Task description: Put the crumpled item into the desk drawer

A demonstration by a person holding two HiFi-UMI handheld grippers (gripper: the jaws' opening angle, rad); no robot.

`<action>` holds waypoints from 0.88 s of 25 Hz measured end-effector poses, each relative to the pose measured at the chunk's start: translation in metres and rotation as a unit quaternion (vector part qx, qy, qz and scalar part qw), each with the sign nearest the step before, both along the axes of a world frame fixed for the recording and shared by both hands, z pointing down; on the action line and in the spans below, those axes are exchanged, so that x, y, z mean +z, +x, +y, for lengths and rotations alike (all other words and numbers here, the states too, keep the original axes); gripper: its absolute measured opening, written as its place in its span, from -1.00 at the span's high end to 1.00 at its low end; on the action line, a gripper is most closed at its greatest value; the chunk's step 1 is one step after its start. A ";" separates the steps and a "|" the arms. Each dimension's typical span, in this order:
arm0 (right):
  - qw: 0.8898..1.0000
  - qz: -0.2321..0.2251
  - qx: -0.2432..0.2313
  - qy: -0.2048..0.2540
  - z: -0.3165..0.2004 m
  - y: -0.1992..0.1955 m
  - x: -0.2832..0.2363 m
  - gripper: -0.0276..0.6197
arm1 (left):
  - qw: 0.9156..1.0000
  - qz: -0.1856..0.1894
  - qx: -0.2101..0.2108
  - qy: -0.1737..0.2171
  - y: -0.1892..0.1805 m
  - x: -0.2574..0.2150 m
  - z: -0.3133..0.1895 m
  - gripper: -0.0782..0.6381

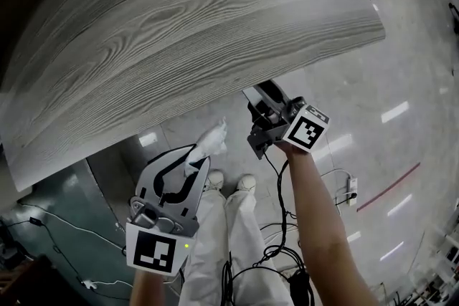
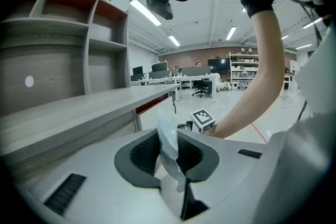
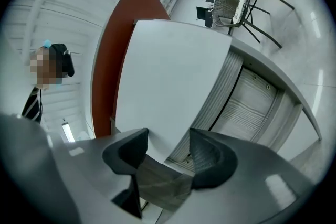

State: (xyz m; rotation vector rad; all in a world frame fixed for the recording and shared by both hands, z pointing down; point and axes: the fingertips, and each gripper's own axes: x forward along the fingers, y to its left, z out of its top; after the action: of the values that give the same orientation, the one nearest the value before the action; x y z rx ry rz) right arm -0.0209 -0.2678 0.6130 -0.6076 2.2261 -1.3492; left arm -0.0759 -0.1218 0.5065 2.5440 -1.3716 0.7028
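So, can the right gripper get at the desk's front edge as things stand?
Probably yes: the right gripper is right at the desk edge, fingers apart and empty, with nothing between.

left claw (image 1: 195, 158): jaws pinched on crumpled item (image 1: 211, 140) | right claw (image 1: 264, 93): jaws wide apart, apparently empty, forearm (image 1: 315, 215) outstretched

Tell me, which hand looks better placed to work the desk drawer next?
Probably right: the right gripper reaches under the desk with jaws apart, gripping nothing, while the left gripper is shut on the crumpled item.
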 end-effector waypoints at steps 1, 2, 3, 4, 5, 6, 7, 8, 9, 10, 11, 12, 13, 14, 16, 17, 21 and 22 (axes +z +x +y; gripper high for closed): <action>1.000 -0.006 -0.002 0.002 0.000 0.000 0.000 0.16 | 1.000 0.000 0.000 0.000 0.000 0.000 0.000 0.62; 1.000 -0.013 -0.004 0.002 0.000 0.000 0.000 0.17 | 1.000 0.000 0.000 0.000 0.000 0.001 0.001 0.62; 1.000 -0.019 -0.004 0.003 0.000 0.000 0.000 0.20 | 1.000 0.000 -0.002 -0.001 -0.001 0.001 0.001 0.62; 1.000 -0.023 -0.003 0.004 0.000 0.001 0.000 0.22 | 1.000 0.001 -0.003 -0.002 -0.001 0.002 0.002 0.62; 1.000 -0.025 -0.002 0.005 0.001 0.001 0.001 0.24 | 1.000 0.001 -0.005 -0.002 -0.002 0.002 0.002 0.62; 1.000 -0.026 -0.001 0.006 0.001 0.001 0.001 0.28 | 1.000 0.002 -0.006 -0.003 -0.002 0.003 0.003 0.62; 1.000 -0.025 0.002 0.007 0.001 0.002 0.002 0.30 | 1.000 0.002 -0.006 -0.004 -0.002 0.003 0.003 0.62; 1.000 -0.024 0.004 0.009 0.002 0.002 0.002 0.33 | 1.000 0.002 -0.006 -0.004 -0.002 0.004 0.004 0.62; 1.000 -0.023 0.007 0.011 0.002 0.003 0.003 0.34 | 1.000 0.002 -0.005 -0.005 -0.002 0.004 0.004 0.62; 1.000 -0.022 0.009 0.013 0.003 0.004 0.002 0.35 | 1.000 0.001 -0.003 -0.004 -0.002 0.004 0.004 0.62; 1.000 -0.022 0.011 0.014 0.003 0.005 0.002 0.37 | 1.000 0.000 -0.001 -0.004 -0.001 0.004 0.004 0.62; 1.000 -0.023 0.013 0.015 0.003 0.006 0.002 0.40 | 1.000 -0.001 0.001 -0.003 -0.001 0.003 0.004 0.62; 0.999 -0.023 0.015 0.015 0.003 0.007 0.002 0.42 | 1.000 -0.001 0.001 -0.002 -0.001 0.003 0.003 0.62; 0.999 -0.024 0.017 0.016 0.003 0.007 0.002 0.44 | 1.000 0.001 0.001 -0.002 -0.001 0.003 0.003 0.62; 0.999 -0.026 0.020 0.015 0.004 0.009 0.001 0.47 | 1.000 0.005 -0.002 -0.002 -0.002 0.002 0.002 0.62; 0.999 -0.026 0.020 0.014 0.004 0.010 0.000 0.48 | 1.000 0.006 -0.001 -0.002 -0.002 0.001 0.002 0.62; 1.000 -0.025 0.015 0.011 0.006 0.010 0.001 0.54 | 1.000 0.008 0.002 0.001 -0.001 0.000 0.002 0.62; 1.000 -0.025 0.014 0.010 0.006 0.010 0.002 0.56 | 1.000 0.007 0.003 0.001 -0.001 -0.001 0.001 0.62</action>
State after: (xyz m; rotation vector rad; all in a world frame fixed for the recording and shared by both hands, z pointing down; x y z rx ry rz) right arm -0.0107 -0.2617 0.6147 -0.5904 2.1808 -1.3129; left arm -0.0769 -0.1203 0.5059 2.5509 -1.3606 0.6826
